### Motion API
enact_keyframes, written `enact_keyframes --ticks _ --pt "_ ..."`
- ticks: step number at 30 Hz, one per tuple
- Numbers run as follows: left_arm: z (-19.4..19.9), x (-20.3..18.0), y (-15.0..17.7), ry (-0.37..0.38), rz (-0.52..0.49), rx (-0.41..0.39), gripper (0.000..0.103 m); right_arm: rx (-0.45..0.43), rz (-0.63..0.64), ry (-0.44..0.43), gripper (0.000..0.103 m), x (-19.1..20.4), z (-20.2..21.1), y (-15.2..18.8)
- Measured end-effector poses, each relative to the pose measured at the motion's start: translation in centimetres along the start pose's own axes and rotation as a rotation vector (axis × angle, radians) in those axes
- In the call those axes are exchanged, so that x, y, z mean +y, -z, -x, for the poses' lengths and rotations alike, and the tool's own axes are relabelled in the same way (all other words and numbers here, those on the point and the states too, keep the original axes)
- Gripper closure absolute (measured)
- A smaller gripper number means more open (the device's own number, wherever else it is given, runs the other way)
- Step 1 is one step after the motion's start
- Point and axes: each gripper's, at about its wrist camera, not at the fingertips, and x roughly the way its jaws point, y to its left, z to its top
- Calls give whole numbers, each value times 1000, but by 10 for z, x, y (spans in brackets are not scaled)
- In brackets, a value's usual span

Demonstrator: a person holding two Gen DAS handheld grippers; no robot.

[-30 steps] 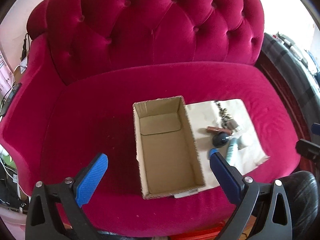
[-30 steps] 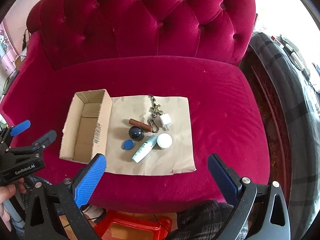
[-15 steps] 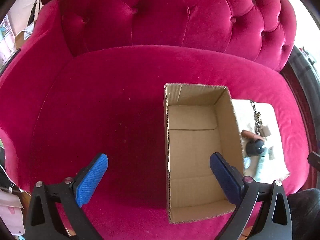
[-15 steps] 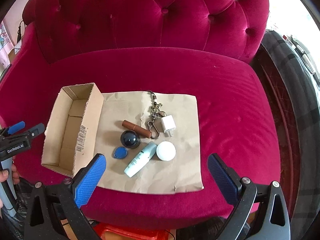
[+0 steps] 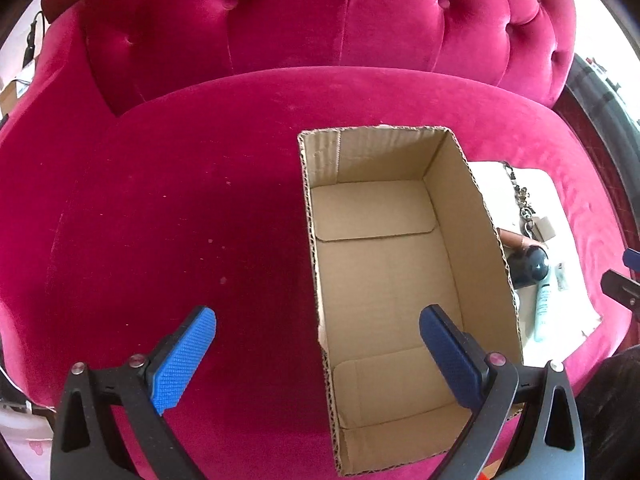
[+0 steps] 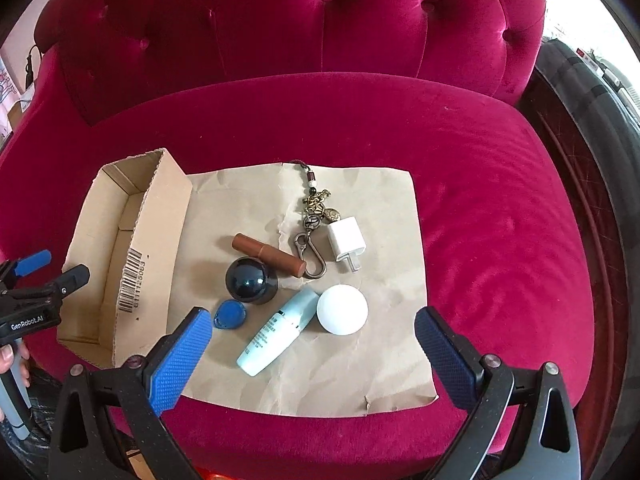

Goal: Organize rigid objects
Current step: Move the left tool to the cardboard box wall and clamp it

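An empty open cardboard box [image 5: 384, 272] [image 6: 132, 252] sits on the pink sofa seat. Beside it on brown paper [image 6: 360, 360] lie a brown tube [image 6: 268, 254], a dark round ball [image 6: 250, 280], a blue tag [image 6: 230, 314], a light blue bottle [image 6: 280, 330], a white round lid [image 6: 342, 310], a white charger plug [image 6: 347, 242] and a brass keychain [image 6: 314, 220]. My left gripper [image 5: 318, 354] is open and empty, above the box's near left wall. My right gripper [image 6: 312, 354] is open and empty, just in front of the bottle and lid.
The tufted pink sofa back [image 6: 300, 20] rises behind the seat. A dark plaid fabric [image 6: 592, 128] lies to the right of the sofa. The left gripper also shows at the left edge of the right wrist view [image 6: 36, 280].
The left gripper moved left and closer, so the box now lies under its right finger. The right gripper moved closer to the objects on the paper. Both stayed open.
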Motion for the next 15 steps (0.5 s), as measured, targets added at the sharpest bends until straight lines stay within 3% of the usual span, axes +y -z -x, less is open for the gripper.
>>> enact_keyframes --ticks 2,7,10,11,13,14,15 --pt "-2 1 1 7 2 6 4 -1 -1 -4 0 -1 -1 0" --pt "-18 1 3 28 8 63 40 2 9 10 0 -2 -4 1" --pt "-27 0 6 59 12 109 53 6 6 7 0 -5 -7 1" --pt "-28 -1 7 57 7 111 57 6 2 4 0 -5 -8 1" --pt "-30 -5 8 54 -19 108 78 5 -3 4 0 -7 -8 1" --pt "-30 -7 9 59 -28 103 79 5 -4 6 0 -8 -9 1" --pt "-29 -9 9 51 -37 94 89 6 -6 8 0 -8 -9 1"
